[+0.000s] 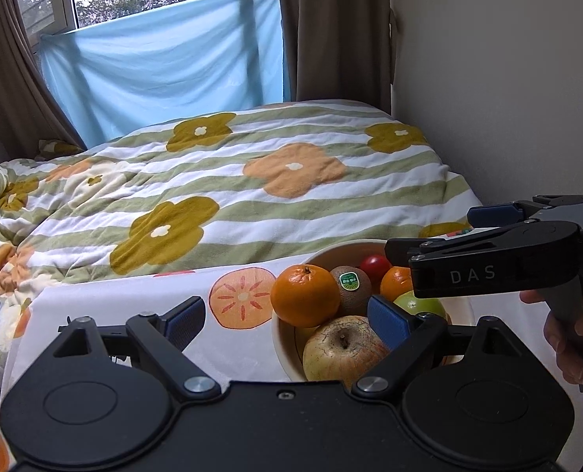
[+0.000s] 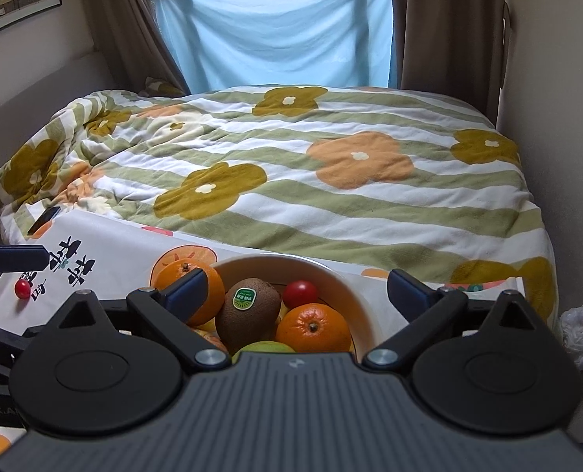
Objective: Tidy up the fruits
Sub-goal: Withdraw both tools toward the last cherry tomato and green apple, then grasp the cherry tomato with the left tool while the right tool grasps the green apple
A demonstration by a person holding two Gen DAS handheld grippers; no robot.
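Observation:
A cream bowl [image 1: 342,244] [image 2: 330,271] stands on a white fruit-print cloth [image 1: 142,295] and holds an orange [image 1: 305,295] [image 2: 173,271], a stickered kiwi [image 1: 352,289] [image 2: 248,308], a red tomato [image 1: 374,265] [image 2: 300,293], a second orange [image 1: 397,281] [image 2: 313,326], a green apple [image 1: 421,305] and a yellowish apple [image 1: 344,348]. My left gripper [image 1: 287,318] is open at the bowl's near left side, empty. My right gripper [image 2: 297,291] [image 1: 429,232] hangs open above the bowl, nothing between its fingers. A small red tomato [image 2: 22,288] lies alone on the cloth to the left.
Behind the cloth lies a bed with a striped flower quilt [image 1: 252,181]. A dark phone [image 2: 43,220] rests at the quilt's left edge. A wall [image 1: 488,78] runs along the right. A white plastic bag [image 2: 582,330] sits low at the right. A person's hand [image 1: 566,334] grips the right gripper's handle.

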